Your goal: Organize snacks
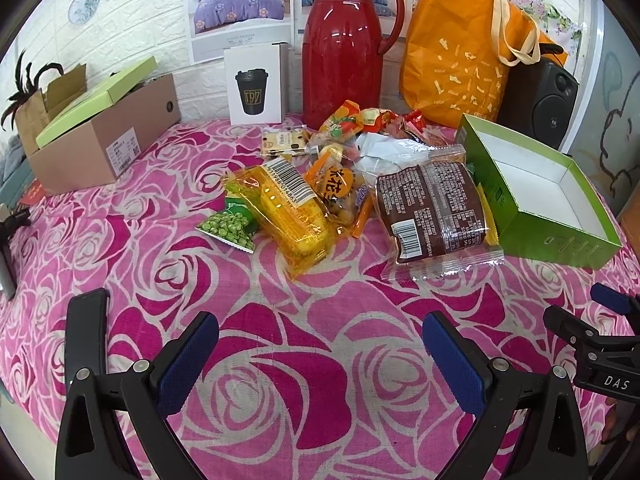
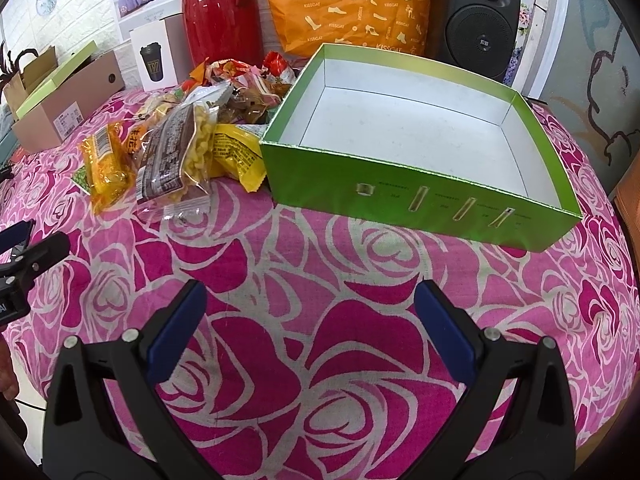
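Nearest the left wrist camera, the left gripper (image 1: 320,354) hangs over the pink rose-patterned tablecloth (image 1: 304,360) with its blue-padded fingers spread wide and nothing between them. The right gripper (image 2: 310,320) is the same in its own view: wide open, empty, above bare cloth.

Beyond the left gripper lies the heap of snacks (image 1: 344,176). At its near edge are a small packet of green peas (image 1: 230,227), a yellow packet (image 1: 280,208) with a barcode, and a brown packet (image 1: 434,208) in clear wrap. More wrapped sweets are piled behind them.

Just right of the heap, touching it, the green box (image 2: 416,200) sits open with a white inside and nothing in it.

Farther back stand a white carton with a cup picture (image 1: 256,84), a red jug (image 1: 340,48), an orange bag (image 1: 460,52) and a black speaker (image 2: 476,20). A brown cardboard box (image 1: 100,136) sits far left.
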A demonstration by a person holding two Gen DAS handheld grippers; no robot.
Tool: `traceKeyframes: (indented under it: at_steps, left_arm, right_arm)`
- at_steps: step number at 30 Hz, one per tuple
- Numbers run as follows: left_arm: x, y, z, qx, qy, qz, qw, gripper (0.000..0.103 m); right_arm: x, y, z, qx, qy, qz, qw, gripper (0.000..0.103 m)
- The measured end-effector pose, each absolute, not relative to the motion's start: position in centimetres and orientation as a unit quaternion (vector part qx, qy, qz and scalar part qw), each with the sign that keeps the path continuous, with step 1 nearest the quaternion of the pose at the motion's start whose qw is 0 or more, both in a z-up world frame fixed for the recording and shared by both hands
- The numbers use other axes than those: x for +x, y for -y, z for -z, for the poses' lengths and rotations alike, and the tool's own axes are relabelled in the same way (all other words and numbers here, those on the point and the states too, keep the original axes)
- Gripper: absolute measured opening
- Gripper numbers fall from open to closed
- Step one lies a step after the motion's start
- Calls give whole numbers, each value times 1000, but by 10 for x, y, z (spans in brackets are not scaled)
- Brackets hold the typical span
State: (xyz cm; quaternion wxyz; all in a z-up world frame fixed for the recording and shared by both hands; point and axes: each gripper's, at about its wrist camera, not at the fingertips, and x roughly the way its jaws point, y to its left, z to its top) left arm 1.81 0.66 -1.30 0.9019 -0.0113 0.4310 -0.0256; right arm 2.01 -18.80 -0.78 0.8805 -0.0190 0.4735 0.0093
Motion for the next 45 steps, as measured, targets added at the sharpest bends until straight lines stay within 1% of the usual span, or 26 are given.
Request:
traceKeyframes:
  at_steps: [7, 13, 21, 22, 24, 26, 27, 28, 29, 30, 32, 33, 34, 35, 36, 37, 38, 41, 45]
  left_arm:
    - [24, -13, 15, -30, -434, 38, 900, 103]
    - [36, -23, 9, -66, -428, 85, 897, 103]
    - [72, -8, -7, -73, -419, 157, 891, 103]
    - [77, -2, -6, -71, -424, 174, 886, 102]
    - [85, 8, -1, -65, -434, 194, 877, 97]
    - [94, 16, 5, -60, -449, 209, 867, 86]
    - [99, 19, 8, -62, -455, 216, 862, 84]
    - [104, 21, 11, -65, -461, 223, 857, 82]
    - [108, 22, 14, -69, -465, 222, 854, 82]
    - [110, 21, 16, -73, -467, 222, 853, 82]
    - [118, 18, 20, -86, -476, 222, 847, 82]
    - [123, 16, 23, -99, -481, 224, 842, 82]
    - [127, 15, 25, -107, -483, 226, 839, 79]
    - [130, 15, 27, -115, -486, 230, 836, 70]
    - [134, 15, 29, -124, -490, 237, 830, 63]
    - [137, 16, 32, -130, -495, 243, 824, 55]
    - [140, 18, 35, -132, -500, 242, 821, 53]
    - [141, 20, 38, -132, -497, 235, 825, 48]
    - [132, 24, 29, -125, -488, 230, 833, 46]
  right_arm:
    - [24, 187, 12, -20, -472, -23, 881, 103]
    - [29, 175, 4, -13, -430, -78, 899, 103]
    - [59, 152, 9, 32, -441, -152, 884, 103]
    - [61, 150, 10, 35, -443, -159, 882, 103]
    - [67, 145, 13, 43, -445, -170, 878, 103]
    - [73, 141, 13, 47, -442, -176, 878, 102]
    - [75, 140, 13, 50, -438, -180, 879, 99]
    - [77, 140, 14, 50, -438, -181, 879, 94]
    - [80, 139, 15, 52, -438, -181, 879, 89]
    - [80, 141, 15, 55, -440, -179, 878, 86]
    - [86, 143, 19, 67, -448, -178, 874, 73]
    - [89, 143, 21, 73, -451, -178, 871, 70]
    - [91, 143, 23, 73, -452, -177, 871, 65]
    - [93, 142, 24, 74, -452, -175, 871, 58]
    - [95, 142, 26, 76, -453, -176, 871, 53]
    - [97, 142, 28, 80, -456, -179, 868, 43]
    - [98, 141, 30, 76, -460, -175, 867, 39]
    - [97, 142, 30, 69, -461, -173, 868, 33]
    - [84, 142, 19, 54, -452, -178, 872, 32]
